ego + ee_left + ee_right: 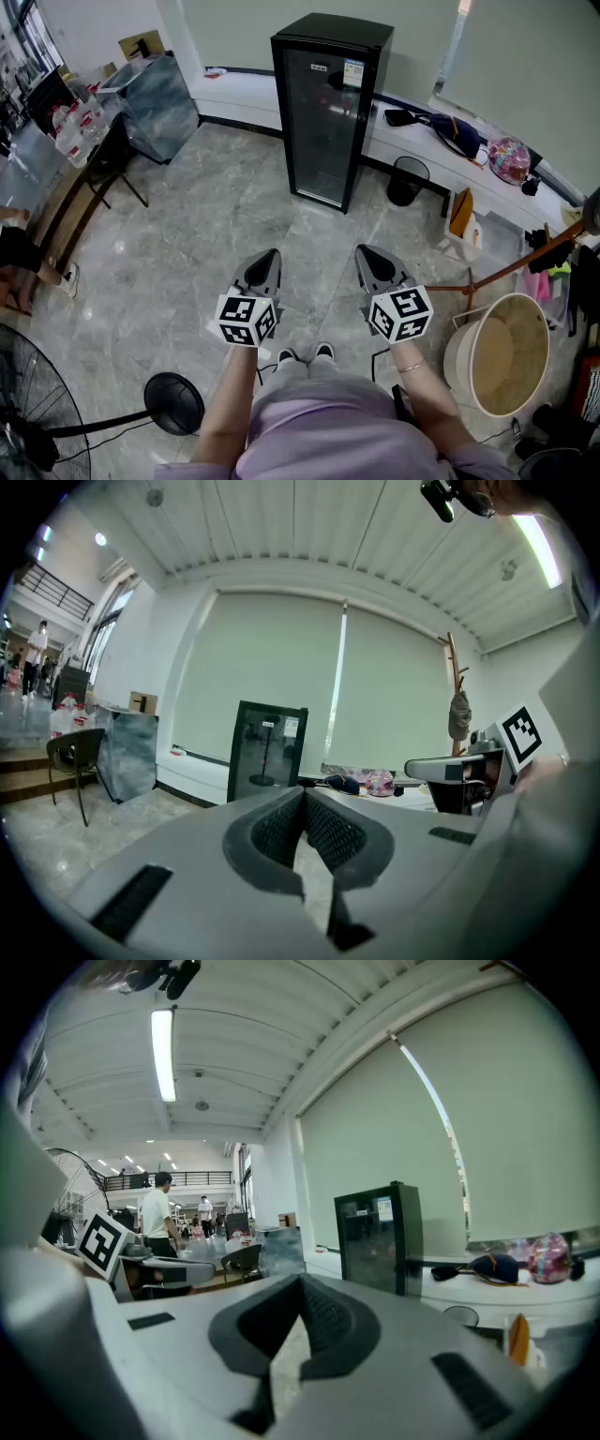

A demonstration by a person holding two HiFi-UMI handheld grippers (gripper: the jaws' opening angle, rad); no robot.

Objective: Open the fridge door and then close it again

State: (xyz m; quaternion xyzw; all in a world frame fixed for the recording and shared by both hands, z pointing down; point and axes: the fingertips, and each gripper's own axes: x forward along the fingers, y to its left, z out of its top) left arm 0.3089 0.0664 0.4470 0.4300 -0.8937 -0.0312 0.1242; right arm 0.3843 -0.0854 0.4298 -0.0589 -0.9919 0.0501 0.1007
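**Both claws pressed together and empty; fridge door shut, well ahead of them**

In the head view we see the person standing on a grey marble-tile floor (216,225), with a gripper in each hand held out side by side above the shoes (305,354). The left gripper (270,253) and the right gripper (367,251) both point toward the fridge (328,112) and are well apart from it.

The fridge is a tall black cabinet with a dark glass door. It stands upright on the floor at the edge of a low white ledge (234,94) that runs under the window blinds. The door faces the person and lies flush with the cabinet. A small label sits near its upper corner.

In the left gripper view, the left gripper (305,794) has its jaws pressed together at the tips, with nothing between the ribbed pads. The fridge (267,752) appears beyond them. In the right gripper view, the right gripper (302,1283) has its jaws likewise pressed together and pinches nothing. The fridge (380,1237) stands just to the right of them.

Around the person we note:
- a black wastebasket (406,181) on the floor beside the fridge
- a pink bag (509,159) on the ledge
- a round tub (497,354) at the right
- a floor fan (37,412) at the lower left
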